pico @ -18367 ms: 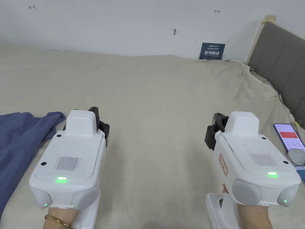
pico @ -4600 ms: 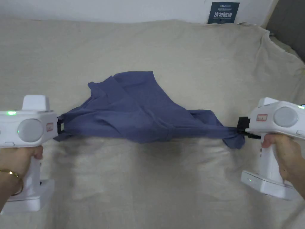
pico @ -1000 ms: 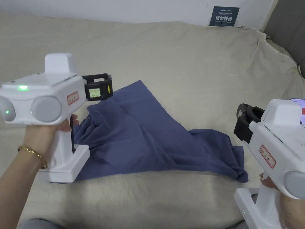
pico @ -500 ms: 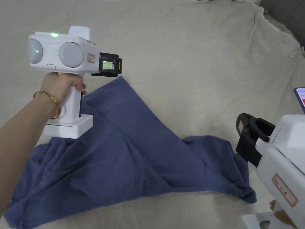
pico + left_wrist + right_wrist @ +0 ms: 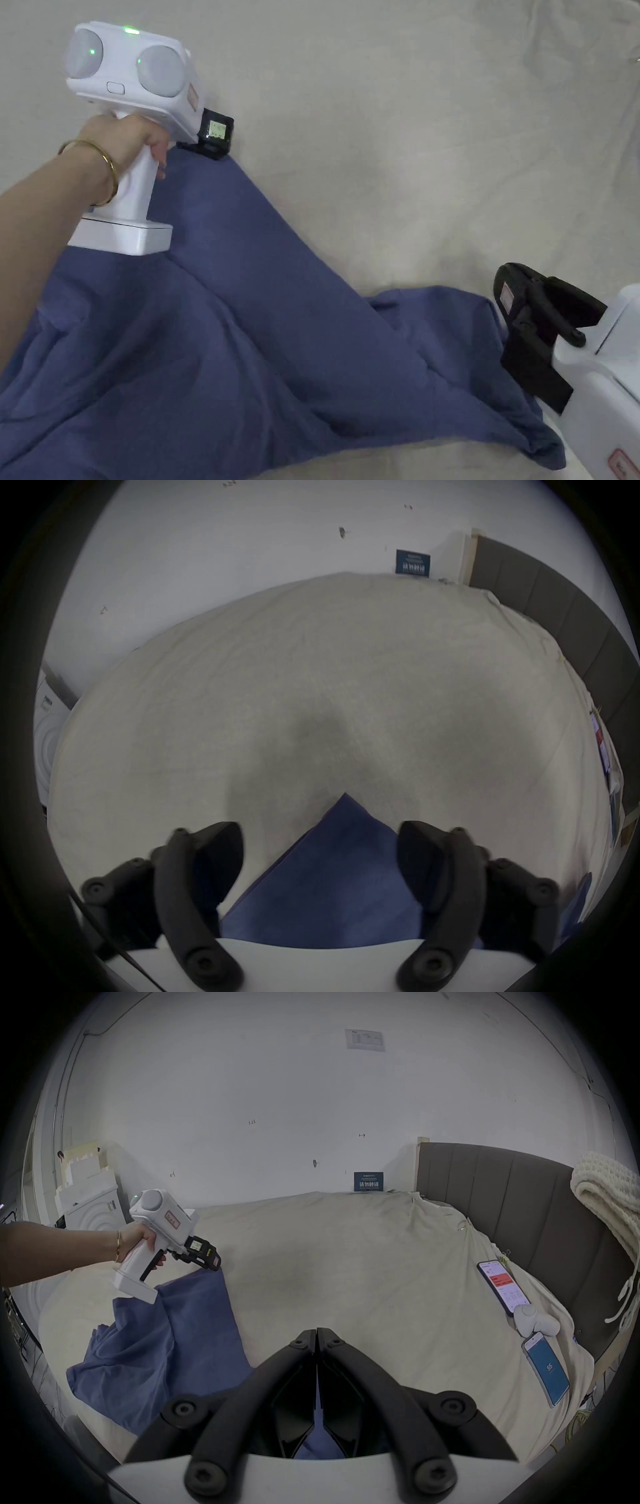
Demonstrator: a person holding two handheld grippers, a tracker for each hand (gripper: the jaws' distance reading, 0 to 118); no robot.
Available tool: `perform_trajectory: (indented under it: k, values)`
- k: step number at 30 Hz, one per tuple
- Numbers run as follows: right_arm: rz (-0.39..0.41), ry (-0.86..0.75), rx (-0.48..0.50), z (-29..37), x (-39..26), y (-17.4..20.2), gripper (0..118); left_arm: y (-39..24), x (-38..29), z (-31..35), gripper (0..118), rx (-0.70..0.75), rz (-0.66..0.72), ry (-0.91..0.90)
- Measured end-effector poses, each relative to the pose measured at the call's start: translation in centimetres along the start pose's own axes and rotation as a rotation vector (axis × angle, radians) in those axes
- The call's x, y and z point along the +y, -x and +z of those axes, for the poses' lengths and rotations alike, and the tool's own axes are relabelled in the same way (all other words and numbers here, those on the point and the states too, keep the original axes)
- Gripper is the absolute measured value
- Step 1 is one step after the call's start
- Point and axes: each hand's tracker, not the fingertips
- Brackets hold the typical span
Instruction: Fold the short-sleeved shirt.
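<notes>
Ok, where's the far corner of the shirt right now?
In the left gripper view the far corner of the shirt lies on the beige bed cover, between the open jaws of the left gripper; neither jaw touches it.

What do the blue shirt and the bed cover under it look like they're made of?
Blue shirt: thin, soft woven fabric, matte; it drapes in loose folds and lies limp. The exact fibre can't be told.
Bed cover: beige cloth, matte, somewhat coarser-looking, with shallow wrinkles; possibly cotton or linen, which the look leaves open.
</notes>
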Motion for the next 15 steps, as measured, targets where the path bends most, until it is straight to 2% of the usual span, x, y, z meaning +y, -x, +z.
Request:
perform_trajectory:
  k: [1, 5, 6, 7, 8, 12, 15]
  values:
    - [-0.003, 0.007, -0.003, 0.0, -0.2, -0.1, 0, -0.2, 0.0, -0.4, 78, 0.002, -0.016, 0.015]
    - [-0.012, 0.019, -0.014, 0.2, -0.4, -0.7, 0, -0.2, 0.2, -0.9, 47, -0.053, -0.006, 0.033]
    - [-0.008, 0.018, -0.024, 0.4, -0.4, -0.8, 0, -0.1, 0.1, -0.7, 35, -0.098, 0.012, 0.030]
    - [-0.012, 0.015, -0.030, 0.5, -0.4, -1.0, 0, -0.2, 0.0, -0.5, 6, -0.133, 0.023, 0.024]
    - [-0.026, 0.015, -0.035, 0.7, -0.3, -1.3, 0, -0.4, -0.1, -0.4, 0, -0.114, 0.014, 0.026]
    - [-0.051, 0.019, -0.050, 1.6, 0.0, -2.2, 0, -1.6, -1.4, 2.1, 0, -0.031, -0.107, -0.107]
    - [-0.061, 0.032, -0.070, 2.6, 0.4, -2.8, 0, -0.9, -1.8, 5.5, 0, -0.036, -0.046, -0.208]
